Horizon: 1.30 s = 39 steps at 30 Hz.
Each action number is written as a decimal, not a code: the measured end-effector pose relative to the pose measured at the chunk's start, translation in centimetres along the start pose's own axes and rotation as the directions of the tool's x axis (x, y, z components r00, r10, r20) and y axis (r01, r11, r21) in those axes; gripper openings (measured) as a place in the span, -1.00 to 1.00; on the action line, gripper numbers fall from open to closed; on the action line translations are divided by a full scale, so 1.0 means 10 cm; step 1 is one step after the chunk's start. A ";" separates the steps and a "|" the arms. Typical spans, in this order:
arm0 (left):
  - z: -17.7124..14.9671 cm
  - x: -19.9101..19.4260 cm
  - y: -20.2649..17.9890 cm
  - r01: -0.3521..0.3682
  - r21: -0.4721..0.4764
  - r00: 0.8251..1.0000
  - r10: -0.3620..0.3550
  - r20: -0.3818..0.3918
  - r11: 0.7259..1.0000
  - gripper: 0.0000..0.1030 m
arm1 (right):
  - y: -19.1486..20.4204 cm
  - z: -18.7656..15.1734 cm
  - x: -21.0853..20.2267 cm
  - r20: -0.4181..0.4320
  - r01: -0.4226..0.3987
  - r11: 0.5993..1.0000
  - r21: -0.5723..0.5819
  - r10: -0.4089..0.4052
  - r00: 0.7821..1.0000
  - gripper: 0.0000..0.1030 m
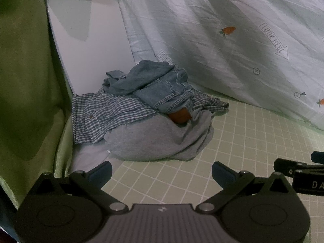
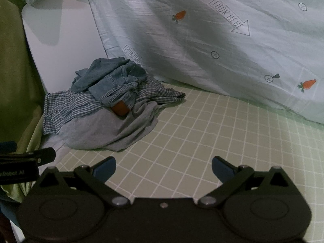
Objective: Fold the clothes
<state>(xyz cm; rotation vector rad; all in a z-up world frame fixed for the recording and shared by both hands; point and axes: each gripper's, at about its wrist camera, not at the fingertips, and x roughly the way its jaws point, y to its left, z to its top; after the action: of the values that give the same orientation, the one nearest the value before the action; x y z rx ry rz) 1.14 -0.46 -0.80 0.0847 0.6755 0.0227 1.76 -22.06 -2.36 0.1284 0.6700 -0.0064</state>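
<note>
In front of you lies a pale green grid mat (image 1: 243, 141), and behind it hangs a light sheet with carrot prints (image 1: 222, 30). A white panel (image 1: 87, 30) stands at the back left, and green fabric (image 1: 26, 60) fills the left side.

The clothes are all in one heap at the far left part of the mat, near the white panel. On top lies a denim garment (image 1: 154, 83), crumpled. Under it is a blue checked shirt (image 1: 101, 111), spread to the left, and at the bottom a grey garment (image 1: 158, 137) that falls toward the mat. A small orange-brown thing (image 1: 180, 116) shows between the denim and the grey cloth; you cannot tell what it is.

Your left gripper (image 1: 162, 172) has its fingers wide apart and holds nothing. It is over the mat, near the heap but not touching it. Your right gripper (image 2: 164, 169) is also spread open and empty, beside the left one and a little more away from the heap.

I judge that the task is at its very beginning. No piece is folded, none is laid flat, and the open part of the mat carries no clothes. All is left to do: you must take one piece from the heap, probably the denim on top, spread it on the mat, and fold it, then the others.
</note>
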 end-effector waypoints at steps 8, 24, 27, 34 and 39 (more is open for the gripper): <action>0.02 0.07 -0.02 0.000 0.002 1.000 0.000 -0.006 1.000 1.00 | 0.00 0.01 0.03 -0.004 0.001 1.000 0.000 -0.001 1.000 0.98; 0.38 0.57 0.08 -0.035 -0.010 0.999 0.035 -0.021 0.999 1.00 | 0.12 0.33 0.46 -0.020 -0.022 0.999 -0.048 0.021 1.000 0.96; 0.55 0.80 0.24 -0.036 -0.039 0.999 0.035 -0.034 0.999 1.00 | 0.20 0.50 0.63 -0.016 -0.029 0.998 -0.063 0.028 0.999 0.95; 1.22 1.58 0.64 -0.059 -0.064 0.998 0.057 -0.035 0.996 0.98 | 0.54 1.08 1.28 -0.002 -0.042 0.996 -0.078 0.042 0.999 0.95; 1.77 2.34 0.82 -0.059 -0.083 0.998 0.056 -0.034 0.995 0.85 | 0.81 1.61 2.05 -0.019 -0.062 0.997 -0.055 0.061 0.998 0.90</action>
<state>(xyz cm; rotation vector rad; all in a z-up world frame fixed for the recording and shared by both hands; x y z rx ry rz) 30.51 7.57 -0.97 0.0227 0.7031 0.1076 28.18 -15.26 -1.66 0.0959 0.6830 0.0722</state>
